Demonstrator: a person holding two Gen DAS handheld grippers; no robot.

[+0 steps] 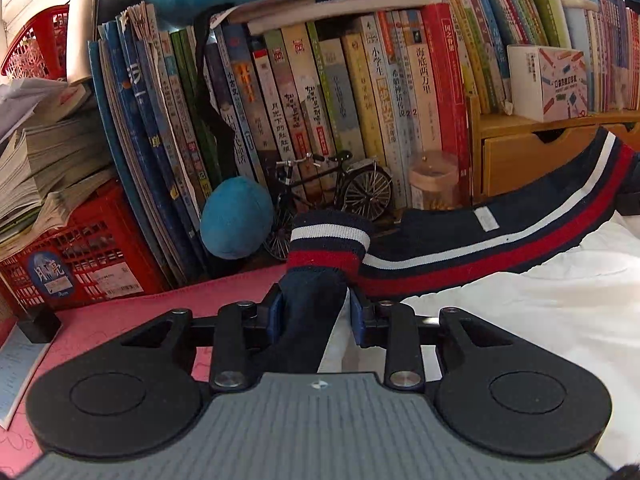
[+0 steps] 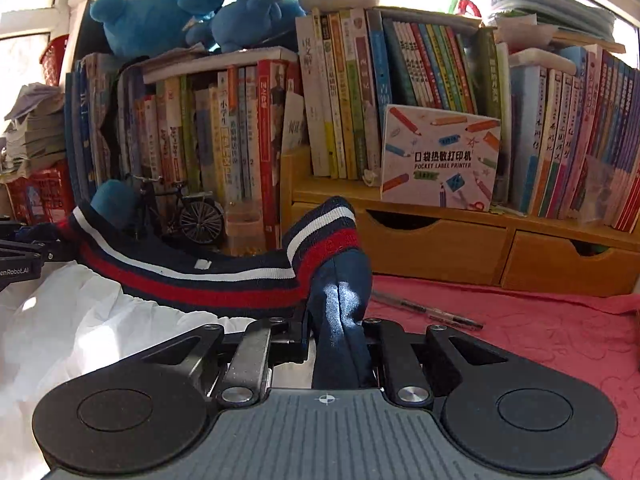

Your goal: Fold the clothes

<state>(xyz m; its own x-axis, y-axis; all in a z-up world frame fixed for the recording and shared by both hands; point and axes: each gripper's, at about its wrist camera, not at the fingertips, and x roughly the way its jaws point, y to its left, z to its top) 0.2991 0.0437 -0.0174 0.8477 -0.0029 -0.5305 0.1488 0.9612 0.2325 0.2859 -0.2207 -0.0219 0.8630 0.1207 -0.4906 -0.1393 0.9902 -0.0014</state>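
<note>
Bookshelves (image 2: 400, 92) back a pink mat (image 2: 540, 328). Left gripper (image 1: 316, 316) and right gripper (image 2: 340, 340) each clamp one end of the navy striped waistband (image 1: 460, 256), raised over white cloth (image 1: 520, 320). Only the right view shows a pen (image 2: 432, 312).

The navy knitted garment with a ribbed red-and-white striped band (image 1: 460, 252) looks soft and matt, its weave rough; beneath the band lies crumpled white cloth (image 1: 520, 320), smooth and faintly shiny; beside that, a pink textured mat (image 2: 540, 328) looks dull; behind the mat, the wooden drawer unit (image 2: 440, 248) shows a smooth, lightly glossy finish; matt black plastic left gripper (image 1: 316, 316) carries polished metal pins.
</note>
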